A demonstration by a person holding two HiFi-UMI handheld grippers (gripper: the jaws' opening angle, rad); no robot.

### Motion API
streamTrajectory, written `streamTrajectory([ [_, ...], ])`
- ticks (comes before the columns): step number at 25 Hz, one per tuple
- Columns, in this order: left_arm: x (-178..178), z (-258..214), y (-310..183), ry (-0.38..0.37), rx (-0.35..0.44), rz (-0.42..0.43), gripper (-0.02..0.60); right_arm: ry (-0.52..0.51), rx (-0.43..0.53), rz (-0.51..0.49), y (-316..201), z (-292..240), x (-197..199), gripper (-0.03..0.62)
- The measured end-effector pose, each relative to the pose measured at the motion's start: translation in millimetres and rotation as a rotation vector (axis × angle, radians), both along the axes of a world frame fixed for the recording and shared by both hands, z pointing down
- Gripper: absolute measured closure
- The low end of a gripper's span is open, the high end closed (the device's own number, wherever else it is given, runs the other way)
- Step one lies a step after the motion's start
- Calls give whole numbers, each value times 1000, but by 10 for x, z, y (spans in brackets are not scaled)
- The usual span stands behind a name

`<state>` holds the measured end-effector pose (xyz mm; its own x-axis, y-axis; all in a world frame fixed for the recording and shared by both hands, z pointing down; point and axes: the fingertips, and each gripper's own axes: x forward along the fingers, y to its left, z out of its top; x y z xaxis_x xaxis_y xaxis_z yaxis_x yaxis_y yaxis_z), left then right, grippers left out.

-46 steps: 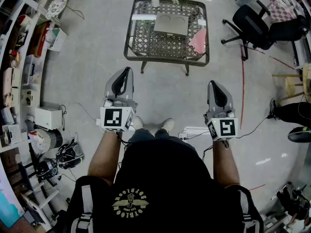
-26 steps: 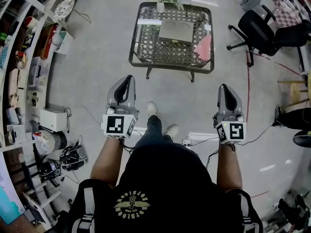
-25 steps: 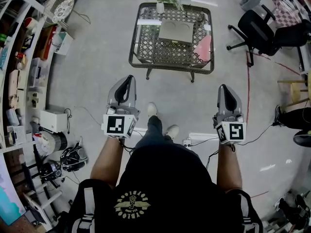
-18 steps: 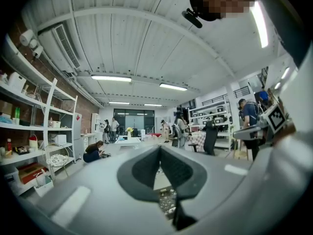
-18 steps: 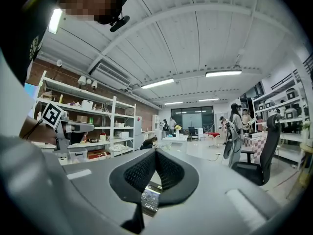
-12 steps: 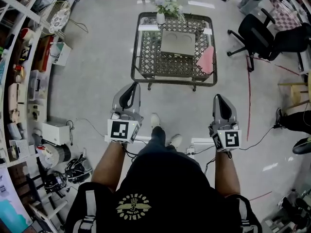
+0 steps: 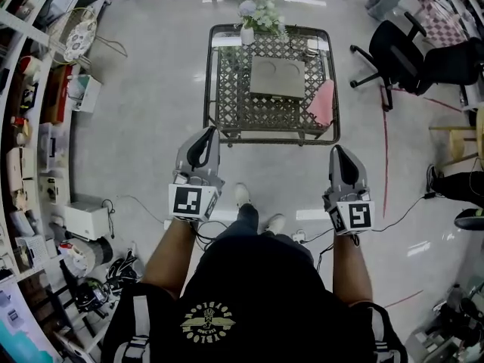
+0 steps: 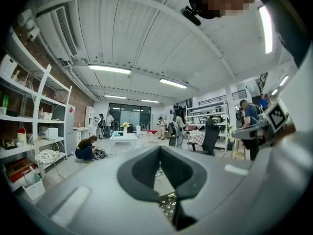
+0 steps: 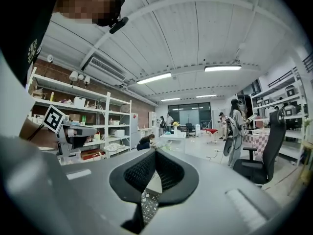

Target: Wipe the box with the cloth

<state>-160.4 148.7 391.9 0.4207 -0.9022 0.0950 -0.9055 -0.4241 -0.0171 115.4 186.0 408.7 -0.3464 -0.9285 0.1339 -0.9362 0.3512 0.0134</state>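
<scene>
Since the earlier head view the table (image 7: 212, 89) has drawn closer. Both grippers now sit just short of its near edge, where before they were well apart from it.

In the head view, the flat grey box (image 7: 277, 77) lies around the middle of the table. The pink cloth (image 7: 323, 101) lies on the table's right side, just beside the box's near right corner. A vase of flowers (image 7: 249, 23) stands at the table's far edge. The left gripper (image 7: 206, 134) points at the table's near left part and the right gripper (image 7: 337, 151) at its near right corner, neither touching it.

In the left gripper view, the left gripper (image 8: 160, 154) has its pads brought together with nothing held. Only a sliver of the table's lattice top shows past them.

In the right gripper view, the right gripper (image 9: 155, 153) is likewise fully closed and empty, again with only lattice showing behind.

The cloth looks soft, limp and light. It is probably best pinched at a raised fold or at its near edge, and the right gripper is the closer one. The box looks stiff and fairly light, so it may slide on the table while being wiped. Pressing the other gripper on an edge or corner of the box should steady it.
</scene>
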Motion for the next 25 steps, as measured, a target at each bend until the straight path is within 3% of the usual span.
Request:
streamTrajectory([
  [6, -101, -3, -299, 20, -21, 33, 581, 14, 12, 40, -226, -82, -75, 586],
  [10, -151, -15, -425, 33, 5, 69, 581, 26, 21, 70, -267, -151, -150, 586],
  [17, -40, -12, -504, 46, 14, 107, 581, 25, 15, 103, -253, -242, -79, 586],
  [25, -63, -5, -659, 35, 8, 87, 581, -22, 7, 101, -394, -225, -23, 586],
])
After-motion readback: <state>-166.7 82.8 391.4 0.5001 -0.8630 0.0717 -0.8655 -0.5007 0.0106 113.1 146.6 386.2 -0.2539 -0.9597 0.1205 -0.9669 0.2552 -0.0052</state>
